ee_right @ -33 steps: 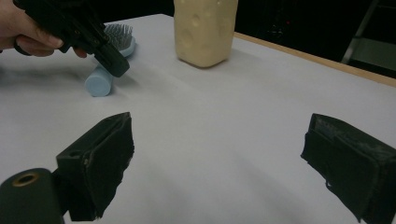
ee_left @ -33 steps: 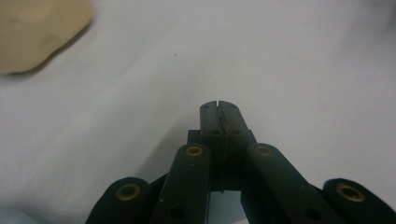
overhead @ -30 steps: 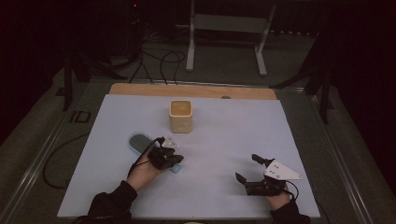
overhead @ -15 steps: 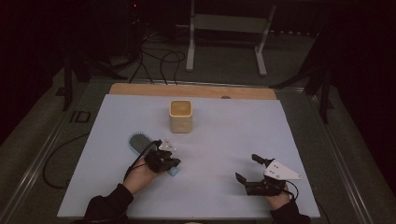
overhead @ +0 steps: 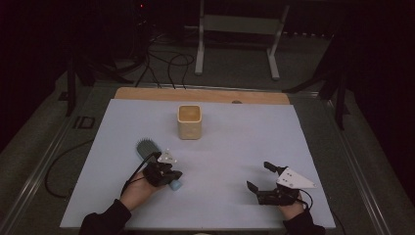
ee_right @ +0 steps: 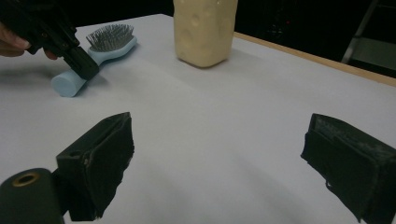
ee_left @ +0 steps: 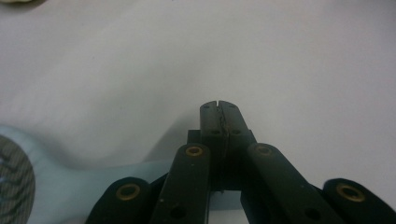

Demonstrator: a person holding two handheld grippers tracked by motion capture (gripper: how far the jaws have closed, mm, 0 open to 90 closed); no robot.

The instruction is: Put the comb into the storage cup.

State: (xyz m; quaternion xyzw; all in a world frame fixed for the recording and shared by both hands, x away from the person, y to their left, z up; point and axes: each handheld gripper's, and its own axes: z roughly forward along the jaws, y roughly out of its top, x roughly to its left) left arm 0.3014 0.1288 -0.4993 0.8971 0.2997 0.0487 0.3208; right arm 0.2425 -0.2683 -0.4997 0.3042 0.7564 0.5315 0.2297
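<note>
High view looks down; gripper views skim the table [overhead: 235, 147].

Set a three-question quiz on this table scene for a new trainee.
1. True or false: the right gripper has its fingers wide apart with nothing between them.
2. Which part of the blue hairbrush lies by the left gripper? A: bristle head. B: handle. C: neither.
3. What stands upright on the table beyond the hairbrush?

Key: 1 true. 2 B. 3 the tan container.
</note>
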